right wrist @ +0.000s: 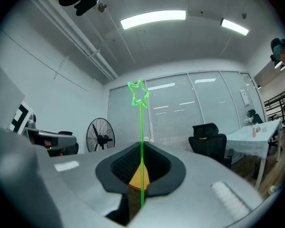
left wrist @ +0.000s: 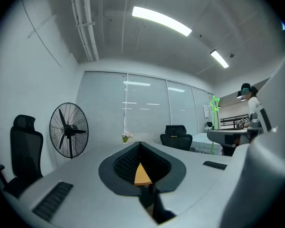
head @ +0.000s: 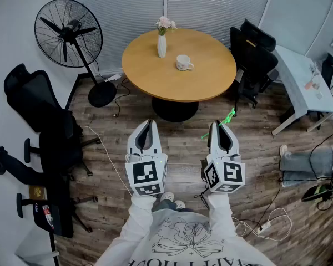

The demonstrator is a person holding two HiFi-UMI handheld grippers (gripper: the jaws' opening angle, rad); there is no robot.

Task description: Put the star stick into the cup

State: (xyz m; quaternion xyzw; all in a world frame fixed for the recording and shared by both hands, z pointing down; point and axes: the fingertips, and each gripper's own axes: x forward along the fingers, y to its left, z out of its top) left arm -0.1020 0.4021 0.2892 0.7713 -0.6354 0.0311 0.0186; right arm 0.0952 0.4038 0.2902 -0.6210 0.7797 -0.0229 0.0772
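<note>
Standing upright in the closed right tongs (head: pixel 221 127), star stick (right wrist: pixel 142 127), star uppermost.

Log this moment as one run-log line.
stage: carry, pre-insert | right gripper: shut on star stick | left gripper: shut, empty | cup: on table by vase, stick not yet in

Your right gripper (right wrist: pixel 141 148), jaws closed on the star stick (right wrist: pixel 142 122), stick upright, star at top, orange table (right wrist: pixel 138 178) glimpsed between the jaws, fan (right wrist: pixel 100 137) beyond at left, black chair (right wrist: pixel 209 139) at right, white table (right wrist: pixel 249 136) far right, ceiling lights (right wrist: pixel 153 19) overhead.
</note>
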